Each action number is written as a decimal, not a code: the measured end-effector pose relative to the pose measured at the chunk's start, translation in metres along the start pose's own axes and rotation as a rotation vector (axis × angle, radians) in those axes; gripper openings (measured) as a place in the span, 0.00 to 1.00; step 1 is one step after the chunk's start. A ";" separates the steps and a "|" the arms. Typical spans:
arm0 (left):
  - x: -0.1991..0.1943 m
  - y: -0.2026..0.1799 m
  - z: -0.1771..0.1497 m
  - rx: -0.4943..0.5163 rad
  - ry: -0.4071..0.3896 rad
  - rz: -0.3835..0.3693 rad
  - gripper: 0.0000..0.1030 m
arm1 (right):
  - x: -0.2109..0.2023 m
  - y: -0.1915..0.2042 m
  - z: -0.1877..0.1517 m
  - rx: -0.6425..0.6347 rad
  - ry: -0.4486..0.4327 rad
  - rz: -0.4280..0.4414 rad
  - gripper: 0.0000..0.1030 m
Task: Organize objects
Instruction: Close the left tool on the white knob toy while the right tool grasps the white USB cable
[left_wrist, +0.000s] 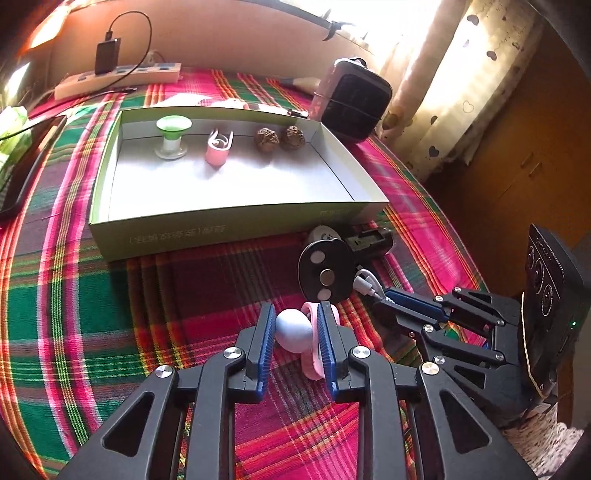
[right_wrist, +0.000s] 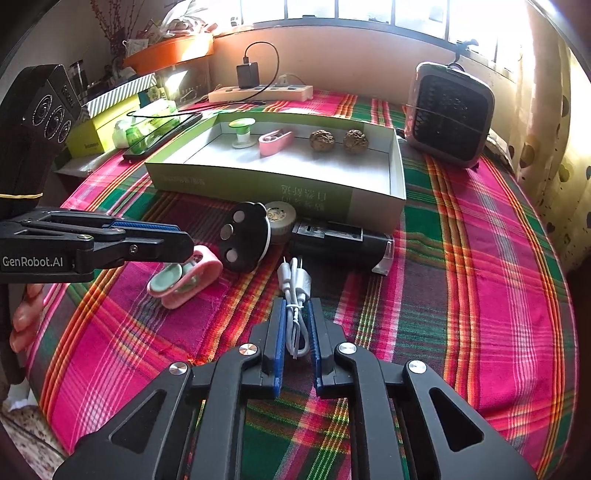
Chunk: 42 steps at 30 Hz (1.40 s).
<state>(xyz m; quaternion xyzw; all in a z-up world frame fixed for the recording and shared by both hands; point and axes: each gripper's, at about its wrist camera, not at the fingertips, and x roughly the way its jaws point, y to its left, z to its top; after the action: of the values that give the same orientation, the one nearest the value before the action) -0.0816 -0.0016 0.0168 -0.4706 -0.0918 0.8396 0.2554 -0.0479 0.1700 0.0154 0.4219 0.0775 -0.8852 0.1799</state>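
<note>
blue pads of the left gripper (left_wrist: 295, 325) bracket a pale round-ended pink clip (left_wrist: 299, 334) on the plaid cloth (left_wrist: 110, 314), touching or nearly so, though whether they truly squeeze it cannot be told, while the right gripper (right_wrist: 295, 321) stands narrowed around a bundled white cable (right_wrist: 295, 295) lying between its fingers. just beyond sit a black disc (right_wrist: 243, 236) and a dark cylinder (right_wrist: 340, 240), crowding the near wall of the shallow box (right_wrist: 258, 184), whose floor keeps open room in front of a green spool (right_wrist: 242, 131), a pink clip, and two walnuts (right_wrist: 338, 140) along the far wall. cloth to the right of the box lies bare up to a small heater (right_wrist: 448, 114); print on the box wall is too blurred to read, and the far table edge is lost in glare.
</note>
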 end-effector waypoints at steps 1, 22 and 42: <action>-0.002 0.000 0.000 0.000 -0.006 -0.001 0.17 | 0.000 -0.001 0.000 0.004 -0.002 0.000 0.12; -0.029 -0.007 -0.006 0.054 -0.102 0.020 0.17 | -0.008 -0.003 -0.005 0.049 -0.031 -0.010 0.11; -0.037 0.017 -0.022 -0.003 -0.100 0.002 0.17 | -0.010 -0.004 -0.007 0.057 -0.034 -0.014 0.11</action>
<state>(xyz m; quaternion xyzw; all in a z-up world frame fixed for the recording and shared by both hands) -0.0525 -0.0371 0.0259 -0.4288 -0.1054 0.8620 0.2490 -0.0391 0.1786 0.0184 0.4115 0.0522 -0.8953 0.1626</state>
